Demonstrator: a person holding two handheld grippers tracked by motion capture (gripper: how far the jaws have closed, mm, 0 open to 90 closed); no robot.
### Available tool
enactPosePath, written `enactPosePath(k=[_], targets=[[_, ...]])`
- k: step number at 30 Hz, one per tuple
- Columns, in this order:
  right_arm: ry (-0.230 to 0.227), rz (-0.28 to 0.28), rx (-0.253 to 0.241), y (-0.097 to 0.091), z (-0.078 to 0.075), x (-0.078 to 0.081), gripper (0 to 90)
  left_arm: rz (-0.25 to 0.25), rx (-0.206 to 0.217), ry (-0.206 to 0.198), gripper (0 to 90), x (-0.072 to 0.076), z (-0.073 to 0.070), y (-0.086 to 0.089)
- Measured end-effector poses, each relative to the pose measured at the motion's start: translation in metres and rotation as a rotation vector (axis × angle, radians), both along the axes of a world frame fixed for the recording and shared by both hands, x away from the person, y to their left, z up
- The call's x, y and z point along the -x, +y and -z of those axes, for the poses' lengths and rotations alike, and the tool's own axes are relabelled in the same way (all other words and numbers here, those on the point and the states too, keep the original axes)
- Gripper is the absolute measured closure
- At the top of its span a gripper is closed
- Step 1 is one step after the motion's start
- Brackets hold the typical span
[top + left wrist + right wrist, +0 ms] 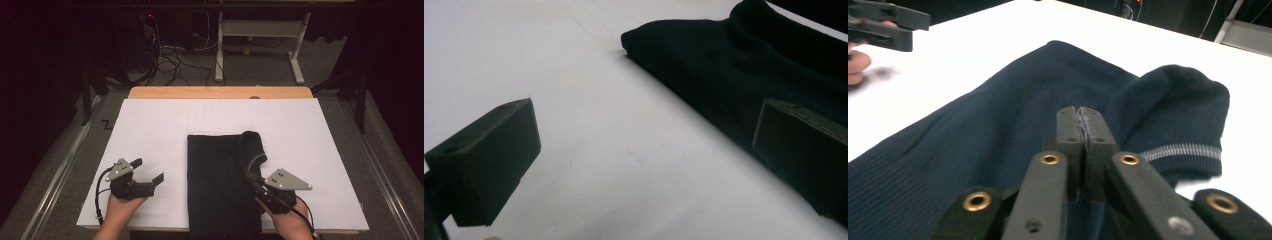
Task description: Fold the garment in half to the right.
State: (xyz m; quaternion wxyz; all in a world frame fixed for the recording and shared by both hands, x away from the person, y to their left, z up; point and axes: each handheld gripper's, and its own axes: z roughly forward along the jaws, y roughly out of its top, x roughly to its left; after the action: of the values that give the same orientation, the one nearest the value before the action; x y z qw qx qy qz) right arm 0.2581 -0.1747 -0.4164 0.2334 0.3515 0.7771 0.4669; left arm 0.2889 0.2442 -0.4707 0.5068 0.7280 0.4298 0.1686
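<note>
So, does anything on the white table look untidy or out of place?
Yes. The dark knitted garment is folded into a neat rectangle, but its striped sleeve cuff bulges out at the far right corner.

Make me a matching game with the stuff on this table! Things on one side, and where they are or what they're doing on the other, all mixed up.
Things:
1. left gripper
2. right gripper
3. dark shirt
4. sleeve with the pale stripe

States:
A. folded over at the shirt's far right corner
B. jaws wide open over the bare white table
C. lying folded in a long strip in the middle of the table
D. jaws pinched shut on a bit of fabric

Right pairs: 1-B, 2-D, 3-C, 4-A
</note>
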Motion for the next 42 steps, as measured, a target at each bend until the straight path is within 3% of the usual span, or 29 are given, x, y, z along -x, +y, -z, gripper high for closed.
enactPosePath(k=[2,10,15,19,25,33,39,42], targets=[[0.010,-0.002,0.005,0.009,-0.004,-0.009,90.0,0.003,0.012,-0.006,0.0,0.000,-0.001,0.002],[0.002,0.003,0.129,0.053,-0.017,-0.042,90.0,0.005,0.014,-0.017,0.0,0.002,0.002,0.005],[0.041,0.028,0.213,0.076,-0.010,-0.067,90.0,0.023,0.019,-0.024,0.0,0.005,0.000,0.004],[0.105,0.072,0.273,0.081,0.005,-0.085,90.0,0.019,0.019,-0.028,0.0,0.008,0.000,0.005],[0.150,0.120,0.309,0.066,0.022,-0.095,90.0,0.006,0.020,-0.025,0.0,0.010,0.001,0.009],[0.161,0.211,0.274,0.020,0.034,-0.097,90.0,-0.005,0.023,-0.014,0.0,0.012,0.004,0.011],[0.140,0.262,0.228,-0.017,0.037,-0.088,90.0,0.009,0.022,-0.015,0.0,0.012,0.003,0.009],[0.094,0.257,0.132,-0.040,0.033,-0.076,89.4,0.015,0.029,-0.017,0.0,0.011,0.002,0.008]])
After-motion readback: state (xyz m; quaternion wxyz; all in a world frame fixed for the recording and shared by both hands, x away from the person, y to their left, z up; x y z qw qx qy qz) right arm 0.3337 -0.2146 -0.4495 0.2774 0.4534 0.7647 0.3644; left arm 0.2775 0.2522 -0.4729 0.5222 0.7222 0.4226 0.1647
